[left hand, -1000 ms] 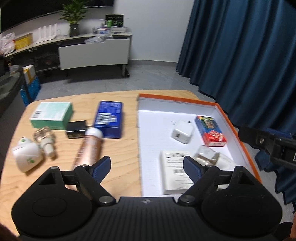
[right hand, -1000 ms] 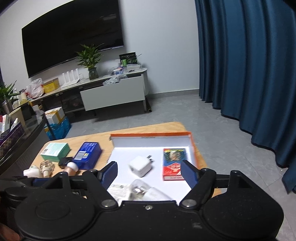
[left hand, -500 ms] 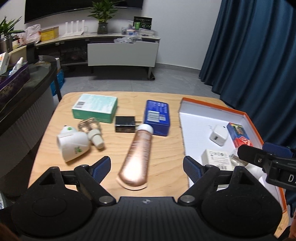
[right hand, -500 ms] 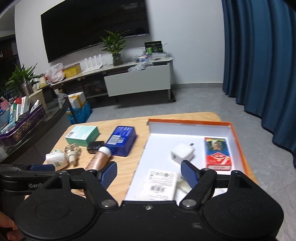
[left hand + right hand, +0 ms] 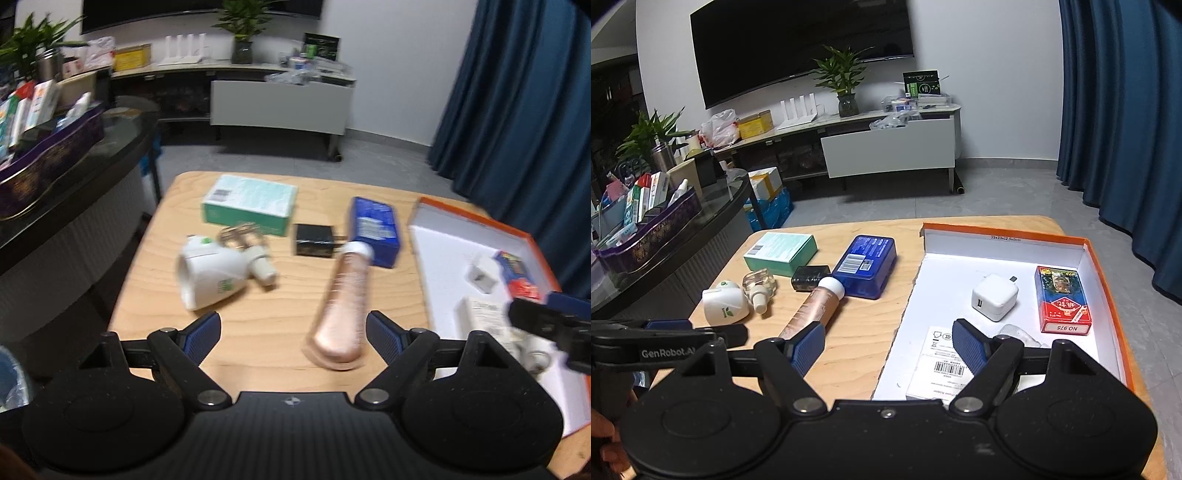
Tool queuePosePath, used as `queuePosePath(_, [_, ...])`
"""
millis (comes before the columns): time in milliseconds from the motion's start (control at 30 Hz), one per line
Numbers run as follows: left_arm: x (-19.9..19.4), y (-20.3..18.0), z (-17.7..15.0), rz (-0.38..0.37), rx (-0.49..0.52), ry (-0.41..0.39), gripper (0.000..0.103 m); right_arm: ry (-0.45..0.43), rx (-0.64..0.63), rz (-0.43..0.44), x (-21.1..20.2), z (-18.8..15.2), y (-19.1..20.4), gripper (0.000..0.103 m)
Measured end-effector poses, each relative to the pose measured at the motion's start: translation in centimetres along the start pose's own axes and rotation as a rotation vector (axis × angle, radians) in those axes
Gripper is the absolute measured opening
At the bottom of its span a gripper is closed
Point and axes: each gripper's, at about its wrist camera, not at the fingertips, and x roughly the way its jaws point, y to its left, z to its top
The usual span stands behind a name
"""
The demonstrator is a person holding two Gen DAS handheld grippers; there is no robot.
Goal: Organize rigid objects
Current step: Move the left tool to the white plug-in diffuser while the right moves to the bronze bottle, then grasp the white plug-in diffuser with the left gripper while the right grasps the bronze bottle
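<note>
A: Nearest first: what are the two tools doing?

B: The left gripper (image 5: 291, 334) has its fingers (image 5: 201, 334) spread wide with nothing in them, above the wooden worktop (image 5: 258, 295). The right gripper (image 5: 888, 347) is just as wide and empty, hovering over the near edge of the orange-rimmed box (image 5: 1108, 280).

A: What lies closest to the left one?

B: A rose-gold tube (image 5: 343, 306) with a white cap, lying flat, its flat end near the right finger. To its left a white plug-in device (image 5: 210, 271) lies on its side, a small glass bottle (image 5: 759, 284) touching it.

A: And further back?

B: A black charger (image 5: 809, 277), a blue box (image 5: 866, 266) just beside the tube's cap, and a mint-green box (image 5: 779, 253) at the far left.

A: Inside the box?

B: A white labelled carton (image 5: 940, 363) nearest, a clear item behind the right finger that I can't identify, then a white USB charger (image 5: 995, 297) and a red card pack (image 5: 1062, 299) along the right wall.
</note>
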Motion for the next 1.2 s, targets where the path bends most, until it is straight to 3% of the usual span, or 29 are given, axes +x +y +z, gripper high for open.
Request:
queuePosePath(300, [2.0, 4.6, 0.5, 0.087, -0.014, -0.022, 0.097, 0.016, 0.003, 0.000, 0.5, -0.4, -0.1, 0.090])
queuePosePath(400, [3.2, 5.6, 0.9, 0.067, 0.010, -0.043, 0.101, 0.020, 0.000, 0.001, 0.7, -0.4, 0.1, 0.090])
queuePosePath(733, [7.8, 6.0, 1.8, 0.009, 0.169, -0.050, 0.102, 0.046, -0.016, -0.011, 1.7, -0.2, 0.3, 0.090])
queuePosePath(833, [8.6, 6.3, 2.0, -0.002, 0.174, -0.061, 0.087, 0.055, -0.024, -0.013, 2.2, -0.2, 0.6, 0.090])
queuePosePath(867, [8.9, 6.4, 2.0, -0.024, 0.169, -0.051, 0.075, 0.058, -0.027, -0.012, 2.3, -0.2, 0.7, 0.090])
queuePosePath(933, [8.8, 6.2, 1.9, -0.038, 0.176, -0.058, 0.067, 0.065, -0.027, -0.006, 2.7, -0.2, 1.0, 0.090])
queuePosePath(1200, [6.9, 6.4, 0.9, -0.059, 0.101, -0.072, 0.067, 0.121, -0.010, 0.068, 5.7, 0.0, 2.8, 0.090])
